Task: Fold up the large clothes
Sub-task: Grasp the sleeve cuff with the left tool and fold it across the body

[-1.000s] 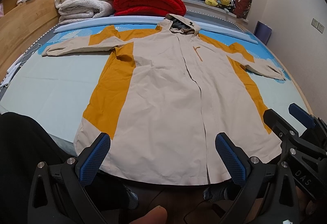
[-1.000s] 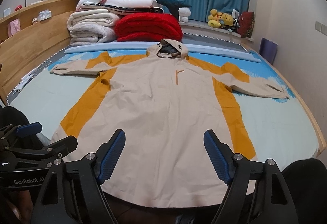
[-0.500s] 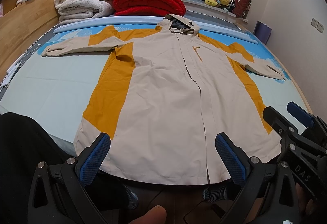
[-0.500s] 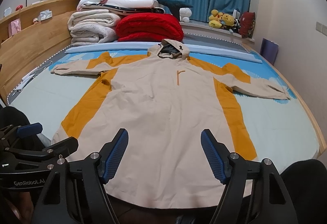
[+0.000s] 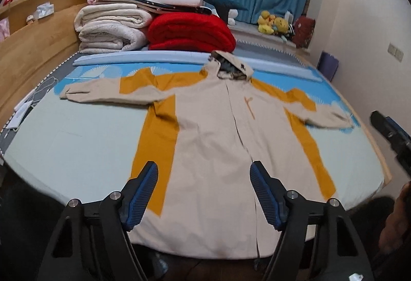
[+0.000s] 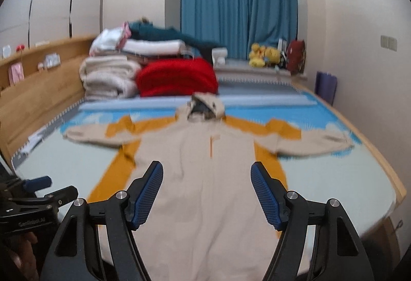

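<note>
The left gripper (image 5: pixel 204 191) is closing on nothing, above the coat's hem; the right gripper (image 6: pixel 206 193) hangs released, empty. The coat (image 5: pixel 213 152) lies flat across the bed (image 5: pixel 77 147), sleeves spread, hood toward folded blankets (image 5: pixel 154 24) at the far edge.

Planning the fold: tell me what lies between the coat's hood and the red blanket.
A light blue bolster lies across the bed between hood and red blanket, clearest in the left wrist view.
</note>
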{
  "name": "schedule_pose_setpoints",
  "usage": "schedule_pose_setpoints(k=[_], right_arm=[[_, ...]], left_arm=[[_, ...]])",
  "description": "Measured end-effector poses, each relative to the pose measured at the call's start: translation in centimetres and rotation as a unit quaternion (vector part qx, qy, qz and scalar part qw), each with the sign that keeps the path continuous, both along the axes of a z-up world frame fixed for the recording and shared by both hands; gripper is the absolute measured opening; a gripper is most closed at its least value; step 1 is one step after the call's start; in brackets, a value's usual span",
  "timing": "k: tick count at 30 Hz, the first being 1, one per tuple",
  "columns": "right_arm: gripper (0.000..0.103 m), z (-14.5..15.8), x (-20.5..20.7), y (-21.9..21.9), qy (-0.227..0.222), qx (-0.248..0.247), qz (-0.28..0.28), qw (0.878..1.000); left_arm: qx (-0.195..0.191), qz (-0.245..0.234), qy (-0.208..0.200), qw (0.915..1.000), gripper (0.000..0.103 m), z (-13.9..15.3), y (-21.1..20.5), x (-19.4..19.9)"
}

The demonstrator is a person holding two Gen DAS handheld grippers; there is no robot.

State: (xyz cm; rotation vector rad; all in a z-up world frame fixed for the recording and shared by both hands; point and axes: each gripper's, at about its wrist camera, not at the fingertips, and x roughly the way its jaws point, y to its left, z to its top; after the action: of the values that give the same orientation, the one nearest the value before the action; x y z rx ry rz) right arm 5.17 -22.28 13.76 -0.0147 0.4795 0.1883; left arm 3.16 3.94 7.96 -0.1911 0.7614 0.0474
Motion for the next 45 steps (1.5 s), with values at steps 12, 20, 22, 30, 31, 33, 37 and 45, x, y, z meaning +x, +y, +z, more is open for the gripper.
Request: schedule_pose_setpoints(k=[12, 20, 22, 30, 31, 33, 37, 45], right_arm=[[0.058, 6.5, 16.0, 0.7, 0.001, 0.044, 0.006, 0.999], [0.024, 3.3, 26.9, 2.9, 0.015, 0.032, 0.038, 0.999], [0.026, 1.2, 29.0, 3.3, 0.023, 0.022, 0.043, 0.999], [0.049, -6.8, 35.8, 5.0, 0.123, 0.018, 0.057, 0.991], [0.054, -7.3, 36.4, 5.3, 0.125, 0.014, 0.06, 0.99], [0.058, -8.3, 37.2, 5.7, 0.136, 0.011, 0.062, 0.989], [0.058, -10.5, 39.0, 6.9, 0.165, 0.012, 0.08, 0.983], [0.006, -15.4, 40.5, 7.9, 0.241, -0.026, 0.072, 0.967]], left_arm=[[0.035, 0.029, 0.016, 0.9988, 0.02, -1.0, 11.1, 15.1], [0.044, 0.108, 0.055, 0.9917, 0.007, -7.9, 23.4, 24.7], [0.019, 0.138, 0.083, 0.9867, 0.007, -10.7, 26.9, 25.9], [-0.04, 0.266, 0.106, 0.9574, 0.007, -16.6, 38.4, 27.5], [-0.05, 0.286, 0.106, 0.951, 0.007, -17.1, 40.0, 27.5], [-0.071, 0.314, 0.103, 0.9412, 0.008, -18.2, 42.6, 27.5], [-0.155, 0.368, 0.082, 0.9133, 0.025, -20.8, 48.3, 27.2], [-0.245, 0.414, 0.025, 0.8763, 0.029, -23.9, 53.6, 26.7]])
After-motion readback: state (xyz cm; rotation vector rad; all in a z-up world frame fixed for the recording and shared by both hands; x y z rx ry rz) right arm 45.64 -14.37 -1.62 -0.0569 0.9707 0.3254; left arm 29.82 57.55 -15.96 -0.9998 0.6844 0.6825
